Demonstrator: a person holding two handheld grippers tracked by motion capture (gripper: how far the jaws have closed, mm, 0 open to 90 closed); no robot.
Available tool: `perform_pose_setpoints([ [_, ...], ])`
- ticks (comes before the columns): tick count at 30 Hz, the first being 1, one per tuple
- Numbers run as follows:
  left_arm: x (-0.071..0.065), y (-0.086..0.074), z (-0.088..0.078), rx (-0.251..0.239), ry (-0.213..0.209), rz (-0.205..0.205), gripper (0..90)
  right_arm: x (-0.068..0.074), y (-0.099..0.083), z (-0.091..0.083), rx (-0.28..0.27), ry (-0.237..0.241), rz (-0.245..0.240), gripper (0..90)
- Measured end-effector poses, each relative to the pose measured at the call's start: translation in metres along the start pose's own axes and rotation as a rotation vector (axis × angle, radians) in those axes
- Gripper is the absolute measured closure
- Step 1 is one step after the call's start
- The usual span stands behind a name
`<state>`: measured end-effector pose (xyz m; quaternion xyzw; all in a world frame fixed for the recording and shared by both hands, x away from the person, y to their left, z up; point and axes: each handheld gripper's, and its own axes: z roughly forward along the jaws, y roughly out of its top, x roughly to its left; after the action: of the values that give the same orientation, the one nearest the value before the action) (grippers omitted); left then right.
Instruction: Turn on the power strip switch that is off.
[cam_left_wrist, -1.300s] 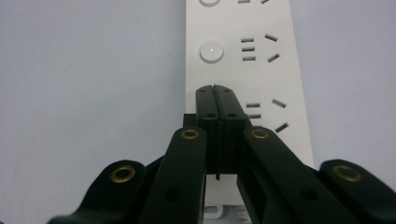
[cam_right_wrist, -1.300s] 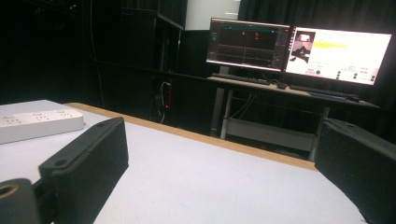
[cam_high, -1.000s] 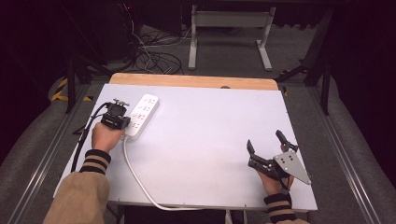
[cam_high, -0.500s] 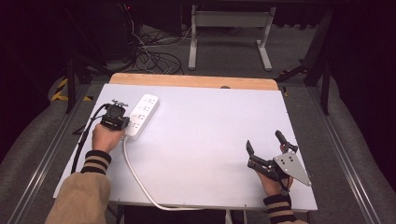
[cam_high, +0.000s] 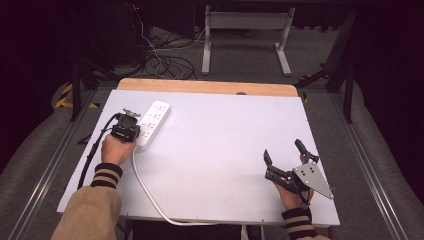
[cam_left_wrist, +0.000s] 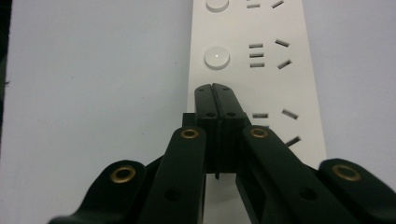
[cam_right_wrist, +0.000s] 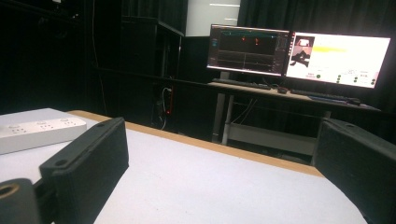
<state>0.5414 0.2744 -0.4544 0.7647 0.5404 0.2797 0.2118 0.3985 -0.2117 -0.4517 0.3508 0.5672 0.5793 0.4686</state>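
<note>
Power strip (cam_high: 151, 124), white, lies on the table's far left part, directly under the tips of the left gripper (cam_high: 131, 120); in the left gripper view its jaws are pressed together with nothing between them, and the tips (cam_left_wrist: 215, 89) rest over the strip's face just below a round white button (cam_left_wrist: 217, 58), whether they touch it I cannot tell. The left hand (cam_high: 118, 149) holds this gripper from behind, the striped cuff and tan sleeve coming from the near edge. The strip's white cord (cam_high: 150, 196) runs back past the hand to the table's near edge. The right gripper (cam_high: 285, 161) is well apart, near the right front corner, its jaws standing wide with nothing between them. The table (cam_high: 225, 145) has a pale sheet with a wooden far edge. Beyond the right gripper stand two lit monitors (cam_right_wrist: 299, 52) on a desk; cables (cam_high: 165, 55) lie on the floor behind the table.
</note>
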Motion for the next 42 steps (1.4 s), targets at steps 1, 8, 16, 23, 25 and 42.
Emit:
perform_pose_setpoints([
  [1,0.0013,0.0001,-0.0001,0.001,-0.009,0.000,90.0,-0.0001,0.0000,-0.0002,0.000,0.000,0.003,3.8],
  [8,0.0034,0.0002,0.0002,-0.001,-0.028,-0.016,90.0,0.0000,-0.0004,-0.0012,0.005,-0.002,0.004,3.8],
  [16,0.0035,-0.0013,0.0001,-0.012,-0.022,-0.014,90.0,-0.0001,-0.0007,-0.0016,0.006,-0.004,0.000,3.8],
  [23,0.0065,-0.0003,0.0000,-0.009,-0.043,-0.016,90.0,-0.0012,-0.0019,-0.0008,0.012,-0.008,0.004,3.9],
  [25,0.0061,-0.0006,-0.0002,-0.009,-0.039,-0.014,90.0,-0.0011,-0.0022,-0.0005,0.014,-0.009,0.004,3.9],
  [42,0.0036,-0.0054,-0.0016,-0.059,-0.073,-0.041,90.0,-0.0007,-0.0021,-0.0009,0.013,-0.004,0.008,3.9],
])
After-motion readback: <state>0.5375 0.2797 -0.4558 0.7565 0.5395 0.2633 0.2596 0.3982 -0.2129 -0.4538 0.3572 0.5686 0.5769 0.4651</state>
